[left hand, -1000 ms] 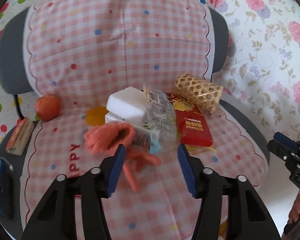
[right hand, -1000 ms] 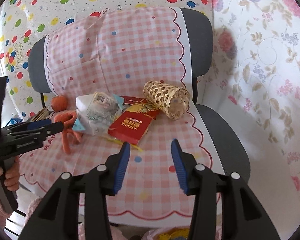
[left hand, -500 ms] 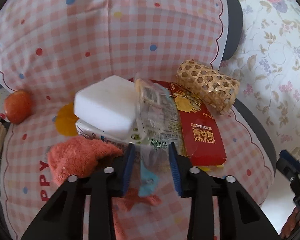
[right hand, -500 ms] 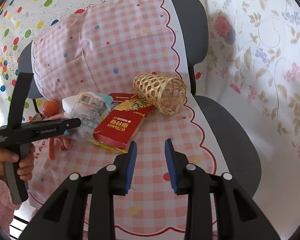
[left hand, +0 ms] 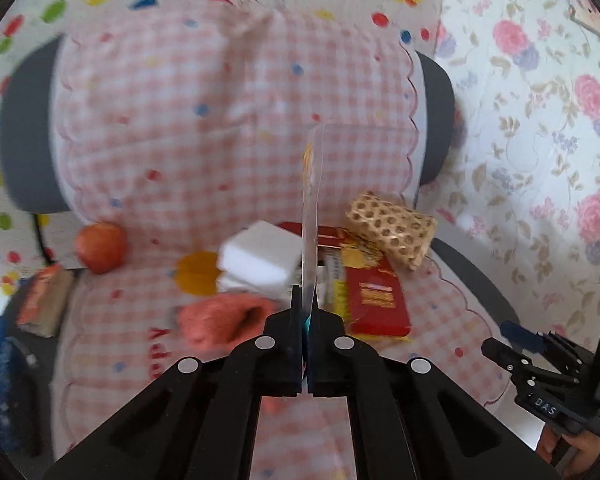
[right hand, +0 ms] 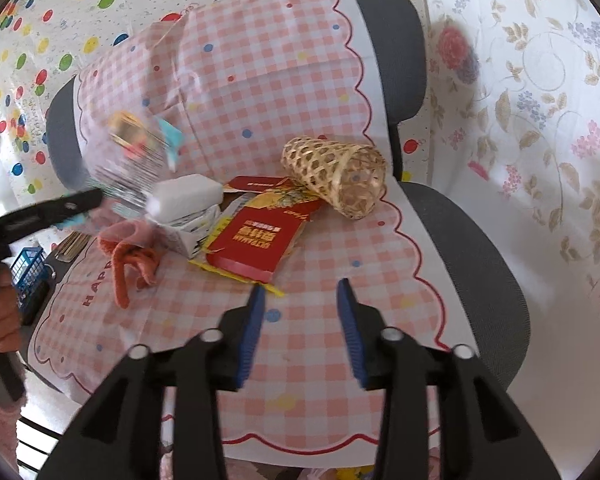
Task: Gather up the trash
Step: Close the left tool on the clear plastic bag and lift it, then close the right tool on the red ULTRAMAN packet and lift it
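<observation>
My left gripper (left hand: 305, 308) is shut on a clear plastic wrapper (left hand: 313, 208), held edge-on and lifted above the chair seat; the wrapper shows blurred in the right wrist view (right hand: 138, 160) beside the left gripper (right hand: 80, 202). A woven bamboo basket (right hand: 336, 176) lies on its side on the pink checked seat cover (right hand: 320, 288). A red packet (right hand: 256, 240), a white foam block (right hand: 186, 196), a carton and an orange cloth (right hand: 130, 258) lie in a pile. My right gripper (right hand: 300, 320) is open and empty above the seat front.
An apple (left hand: 100, 246) sits at the seat's left edge, with a small book (left hand: 44, 300) beside it. A blue crate (right hand: 28, 268) stands left of the chair. A floral cloth (right hand: 540, 120) hangs on the right. The right gripper shows in the left wrist view (left hand: 540, 364).
My left gripper closed on the plastic wrapper and lifted it up off the pile, pulling back. My right gripper moved slightly nearer the seat and stayed open.
</observation>
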`<state>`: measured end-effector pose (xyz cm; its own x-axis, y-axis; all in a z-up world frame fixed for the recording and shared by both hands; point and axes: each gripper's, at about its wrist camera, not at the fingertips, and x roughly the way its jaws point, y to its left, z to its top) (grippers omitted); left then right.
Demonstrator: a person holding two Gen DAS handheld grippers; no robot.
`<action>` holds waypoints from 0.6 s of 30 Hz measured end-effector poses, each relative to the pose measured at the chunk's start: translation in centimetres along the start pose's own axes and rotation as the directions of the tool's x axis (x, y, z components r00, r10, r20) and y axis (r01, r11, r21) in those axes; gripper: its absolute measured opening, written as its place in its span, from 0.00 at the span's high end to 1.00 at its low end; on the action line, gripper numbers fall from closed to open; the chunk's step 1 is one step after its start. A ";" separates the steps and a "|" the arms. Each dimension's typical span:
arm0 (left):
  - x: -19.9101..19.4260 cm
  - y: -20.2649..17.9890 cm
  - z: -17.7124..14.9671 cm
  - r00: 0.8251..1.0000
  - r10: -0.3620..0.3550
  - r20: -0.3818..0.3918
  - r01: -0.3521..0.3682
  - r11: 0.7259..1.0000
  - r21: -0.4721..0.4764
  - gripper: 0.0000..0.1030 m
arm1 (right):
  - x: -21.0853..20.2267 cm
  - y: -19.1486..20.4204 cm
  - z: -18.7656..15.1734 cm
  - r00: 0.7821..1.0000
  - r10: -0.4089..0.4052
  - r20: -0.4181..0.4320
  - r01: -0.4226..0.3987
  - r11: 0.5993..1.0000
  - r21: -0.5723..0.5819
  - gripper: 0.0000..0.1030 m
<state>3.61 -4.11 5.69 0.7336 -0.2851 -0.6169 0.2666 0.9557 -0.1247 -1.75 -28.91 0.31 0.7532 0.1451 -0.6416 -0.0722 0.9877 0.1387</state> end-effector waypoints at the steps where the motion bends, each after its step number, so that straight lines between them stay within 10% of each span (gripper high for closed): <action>1: -0.7 0.4 -0.3 1.000 0.009 0.004 -0.009 1.000 -0.010 0.99 | 0.1 0.3 0.0 1.000 0.004 0.000 -0.004 1.000 -0.005 0.49; 7: -2.0 2.8 -1.2 0.999 0.050 0.018 -0.049 0.998 -0.048 0.99 | 2.7 2.6 0.8 1.000 -0.009 -0.016 0.008 1.000 -0.017 0.24; 18: -0.5 5.0 -0.7 1.000 0.016 0.011 -0.015 0.997 -0.079 0.99 | 10.9 5.2 3.6 0.996 -0.033 -0.079 0.034 0.999 0.005 0.18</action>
<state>4.15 0.83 4.85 0.7445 -0.2708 -0.6102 0.2054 0.9626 -0.1766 8.44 -22.41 -3.25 0.7013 0.1165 -0.7033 -0.0434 0.9917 0.1210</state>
